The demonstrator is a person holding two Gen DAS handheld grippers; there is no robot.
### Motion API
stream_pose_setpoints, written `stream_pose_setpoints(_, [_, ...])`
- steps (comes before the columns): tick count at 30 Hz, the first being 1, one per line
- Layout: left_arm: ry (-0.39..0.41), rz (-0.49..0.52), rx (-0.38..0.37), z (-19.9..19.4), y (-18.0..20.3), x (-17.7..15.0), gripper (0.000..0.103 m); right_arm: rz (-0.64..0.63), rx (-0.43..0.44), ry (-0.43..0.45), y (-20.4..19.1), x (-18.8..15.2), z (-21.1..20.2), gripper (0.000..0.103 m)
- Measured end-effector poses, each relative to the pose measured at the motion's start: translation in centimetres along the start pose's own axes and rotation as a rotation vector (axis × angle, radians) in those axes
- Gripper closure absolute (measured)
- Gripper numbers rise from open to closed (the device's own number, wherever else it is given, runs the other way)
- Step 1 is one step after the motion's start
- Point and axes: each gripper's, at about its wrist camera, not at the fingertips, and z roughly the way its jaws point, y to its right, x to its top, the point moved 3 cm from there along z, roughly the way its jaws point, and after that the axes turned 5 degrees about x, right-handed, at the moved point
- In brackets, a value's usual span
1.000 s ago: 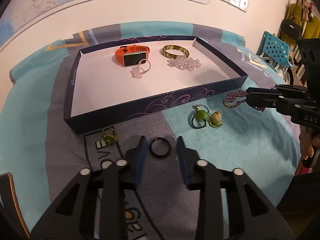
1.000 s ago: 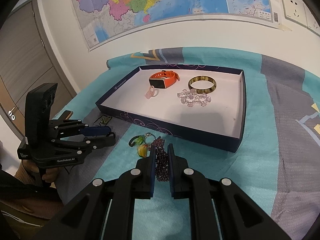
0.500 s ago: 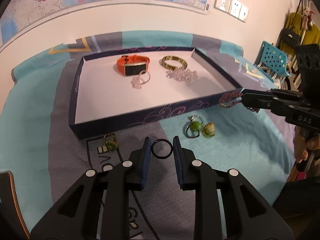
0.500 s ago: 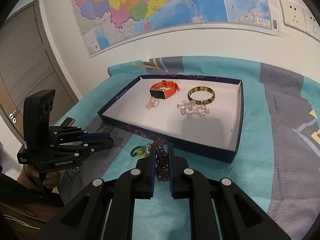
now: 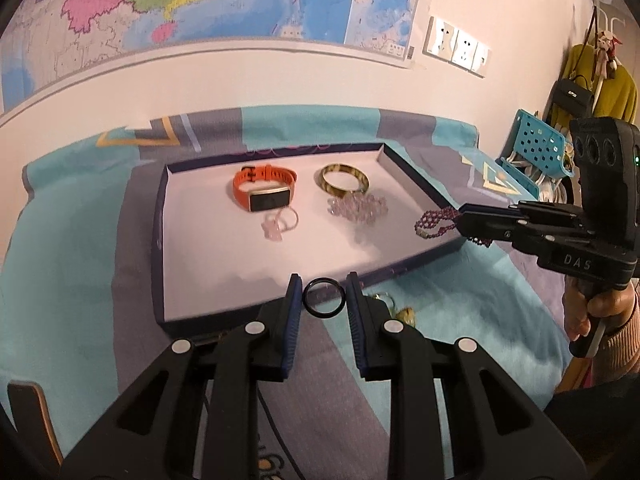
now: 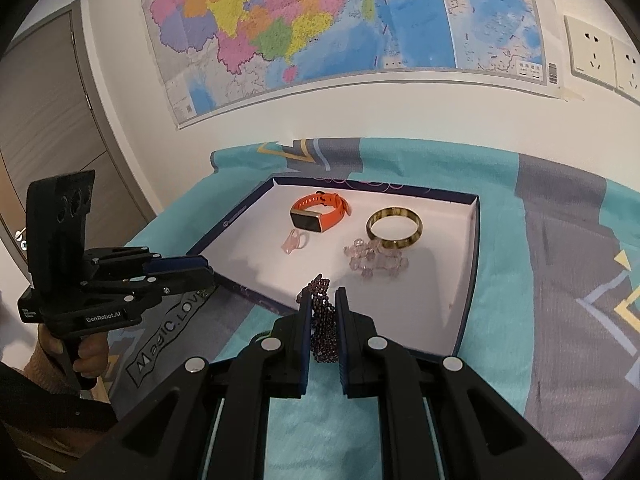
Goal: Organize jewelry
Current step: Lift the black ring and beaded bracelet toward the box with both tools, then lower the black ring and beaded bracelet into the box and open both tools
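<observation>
While the left hand-held gripper (image 5: 320,300) is pinching a black ring (image 5: 323,297) at the tray's (image 5: 160,248) near wall, the right hand-held gripper (image 6: 323,312) is carrying a purple beaded bracelet (image 6: 322,320) over it, each likely needing lowering inside before releasing.

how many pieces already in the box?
4 lying in the box: orange watch, pink ring in front of it, gold bangle, clear bead bracelet in front of that. None looks hidden.
</observation>
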Motion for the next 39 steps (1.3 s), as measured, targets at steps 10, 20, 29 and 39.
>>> stream_pose_setpoints(10, [0.0, -0.008, 0.005, 1.4, -0.4, 1.6, 0.08, -0.003, 0.011, -0.007, 0.6, 1.3, 1.5, 0.093])
stream_pose_setpoints(20, [-0.022, -0.013, 0.022, 3.0, -0.9, 2.4, 0.08, -0.014, 0.004, -0.022, 1.2, 2.2, 2.8, 0.093])
stream_pose_setpoints(29, [-0.039, -0.021, 0.031, 4.3, -1.2, 2.7, 0.08, -0.015, -0.006, -0.05, 1.8, 2.7, 4.6, 0.093])
stream_pose_setpoints(39, [-0.064, -0.024, 0.042, 5.7, -1.3, 3.0, 0.08, -0.027, -0.013, -0.08, 2.0, 3.1, 5.9, 0.093])
